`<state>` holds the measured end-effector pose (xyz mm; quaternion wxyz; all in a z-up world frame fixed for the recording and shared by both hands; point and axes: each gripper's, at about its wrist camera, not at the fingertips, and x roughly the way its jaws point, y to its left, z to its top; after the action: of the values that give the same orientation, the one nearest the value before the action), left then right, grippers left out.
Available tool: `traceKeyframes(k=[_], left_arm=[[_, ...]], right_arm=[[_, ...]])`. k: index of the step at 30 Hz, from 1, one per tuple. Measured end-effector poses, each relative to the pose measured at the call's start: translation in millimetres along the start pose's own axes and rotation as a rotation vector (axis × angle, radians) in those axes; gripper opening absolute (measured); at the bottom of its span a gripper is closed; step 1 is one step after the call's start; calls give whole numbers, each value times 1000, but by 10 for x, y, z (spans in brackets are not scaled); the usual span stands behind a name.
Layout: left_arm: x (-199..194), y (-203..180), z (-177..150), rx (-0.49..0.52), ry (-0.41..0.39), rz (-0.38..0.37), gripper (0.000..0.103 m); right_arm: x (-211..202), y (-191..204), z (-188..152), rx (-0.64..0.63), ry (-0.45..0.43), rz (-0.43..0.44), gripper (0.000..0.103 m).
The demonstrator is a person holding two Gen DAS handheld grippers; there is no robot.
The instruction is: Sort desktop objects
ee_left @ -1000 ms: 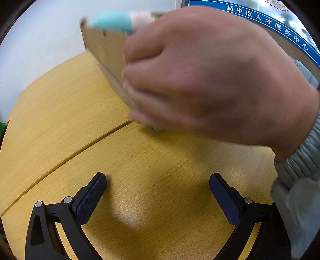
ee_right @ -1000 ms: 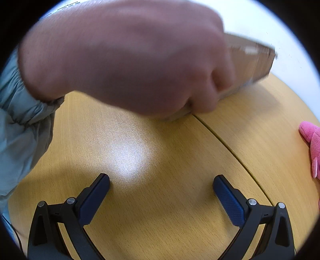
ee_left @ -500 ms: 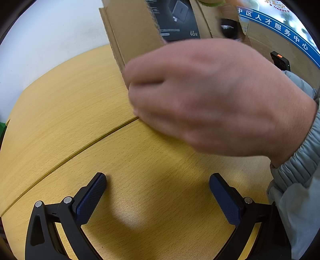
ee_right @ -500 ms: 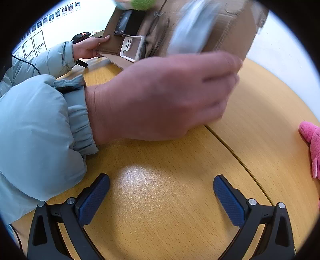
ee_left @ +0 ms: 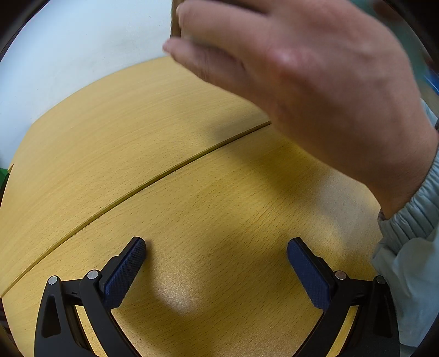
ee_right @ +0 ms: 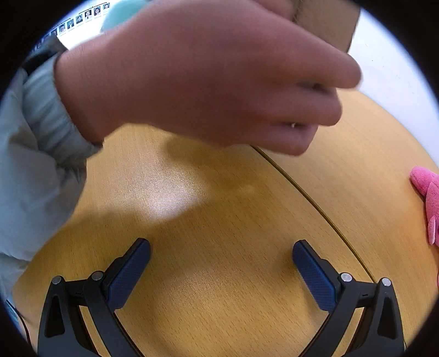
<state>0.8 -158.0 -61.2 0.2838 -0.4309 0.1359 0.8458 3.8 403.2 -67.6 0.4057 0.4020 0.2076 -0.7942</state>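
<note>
A blurred bare hand [ee_left: 315, 90] fills the upper part of the left wrist view and hides most of a cardboard box [ee_left: 175, 19], of which only a brown corner shows at the top edge. In the right wrist view the same hand [ee_right: 208, 79] covers the box [ee_right: 326, 24]. A pink plush toy [ee_right: 429, 197] is cut off by the right edge. Small wall photos [ee_right: 79, 17] are too tiny to read.

Pink plush toy [ee_right: 428, 197] lies on table, right edge; brown cardboard box [ee_right: 326, 24] raised, blurred.
</note>
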Motion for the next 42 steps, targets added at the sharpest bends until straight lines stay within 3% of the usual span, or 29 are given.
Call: traceKeyframes(k=[42], left_arm=[[122,0,53,0,1,1,103]], right_arm=[[-119,-23,228,3,0,0,103]])
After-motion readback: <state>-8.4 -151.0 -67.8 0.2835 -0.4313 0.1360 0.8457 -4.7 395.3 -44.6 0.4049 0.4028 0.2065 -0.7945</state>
